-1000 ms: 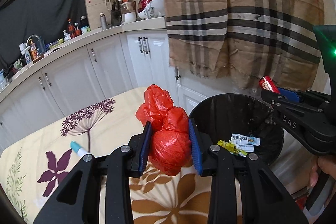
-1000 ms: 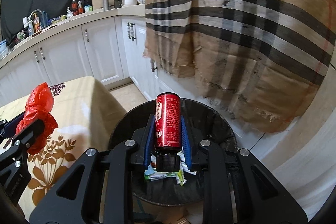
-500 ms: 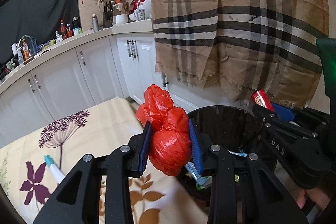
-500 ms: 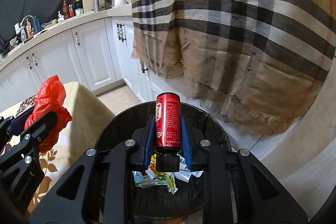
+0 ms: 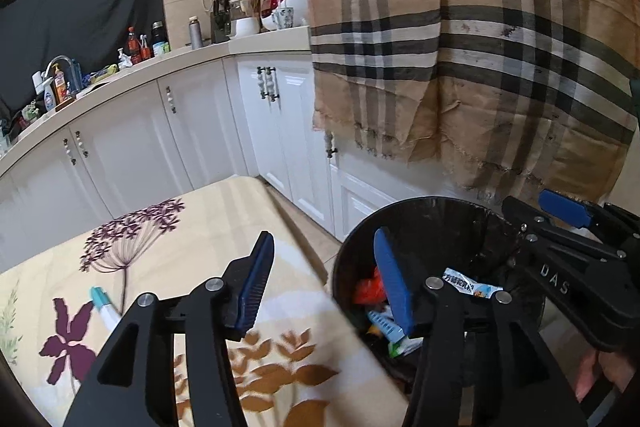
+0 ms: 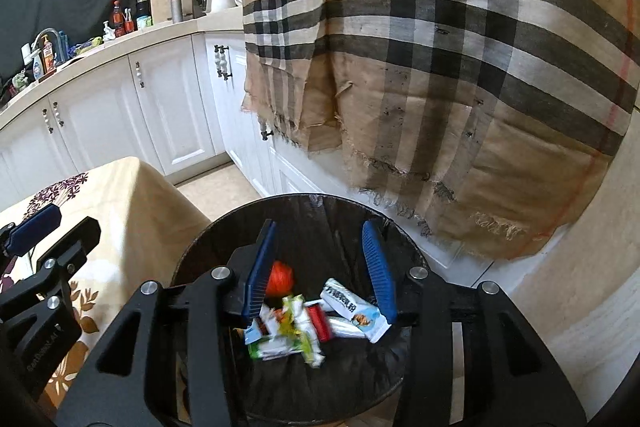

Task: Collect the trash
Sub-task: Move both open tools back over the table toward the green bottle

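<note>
Black bin (image 6: pixel 304 403) holds red bag (image 6: pixel 281 278), red can (image 6: pixel 319 323), wrappers (image 6: pixel 352 307); left claw (image 5: pixel 324 285), right claw (image 6: pixel 320 267) both spread, empty.

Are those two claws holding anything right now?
No. The left claw and right claw are both open and empty above the trash bin.

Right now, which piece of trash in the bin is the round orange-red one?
The crumpled red bag, at the bin's left side beside the right gripper's left finger; the others are flat printed wrappers.
</note>
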Action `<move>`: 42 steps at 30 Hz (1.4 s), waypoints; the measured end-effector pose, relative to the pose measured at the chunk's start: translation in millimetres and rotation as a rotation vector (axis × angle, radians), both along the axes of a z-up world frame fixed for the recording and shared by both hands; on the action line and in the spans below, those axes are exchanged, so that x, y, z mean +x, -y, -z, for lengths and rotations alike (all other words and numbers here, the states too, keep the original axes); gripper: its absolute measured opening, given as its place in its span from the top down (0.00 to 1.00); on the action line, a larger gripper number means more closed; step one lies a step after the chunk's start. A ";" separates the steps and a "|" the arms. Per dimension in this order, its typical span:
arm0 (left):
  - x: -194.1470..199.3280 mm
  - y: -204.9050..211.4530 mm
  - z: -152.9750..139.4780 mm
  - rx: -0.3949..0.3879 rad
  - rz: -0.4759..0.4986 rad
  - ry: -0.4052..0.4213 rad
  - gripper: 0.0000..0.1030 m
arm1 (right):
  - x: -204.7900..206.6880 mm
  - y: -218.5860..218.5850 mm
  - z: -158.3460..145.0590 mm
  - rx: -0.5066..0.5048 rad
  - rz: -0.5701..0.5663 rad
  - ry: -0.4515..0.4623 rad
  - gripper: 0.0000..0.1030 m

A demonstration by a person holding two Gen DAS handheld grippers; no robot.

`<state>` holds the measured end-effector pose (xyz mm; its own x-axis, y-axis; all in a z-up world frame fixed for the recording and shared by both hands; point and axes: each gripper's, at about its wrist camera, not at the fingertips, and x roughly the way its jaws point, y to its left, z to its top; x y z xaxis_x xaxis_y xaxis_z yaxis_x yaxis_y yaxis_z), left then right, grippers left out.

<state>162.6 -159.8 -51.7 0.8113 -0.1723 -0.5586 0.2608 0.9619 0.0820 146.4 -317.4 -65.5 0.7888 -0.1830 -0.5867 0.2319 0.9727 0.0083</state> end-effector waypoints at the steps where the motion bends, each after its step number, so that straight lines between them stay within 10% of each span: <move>1: -2.7 -5.0 -1.3 0.000 -0.005 0.004 0.46 | -0.2 -2.2 -1.0 0.001 -0.004 0.001 0.58; 42: -113.9 -329.8 4.2 0.057 -0.586 -0.049 0.39 | -21.6 -306.5 11.7 -0.023 -0.518 -0.142 0.57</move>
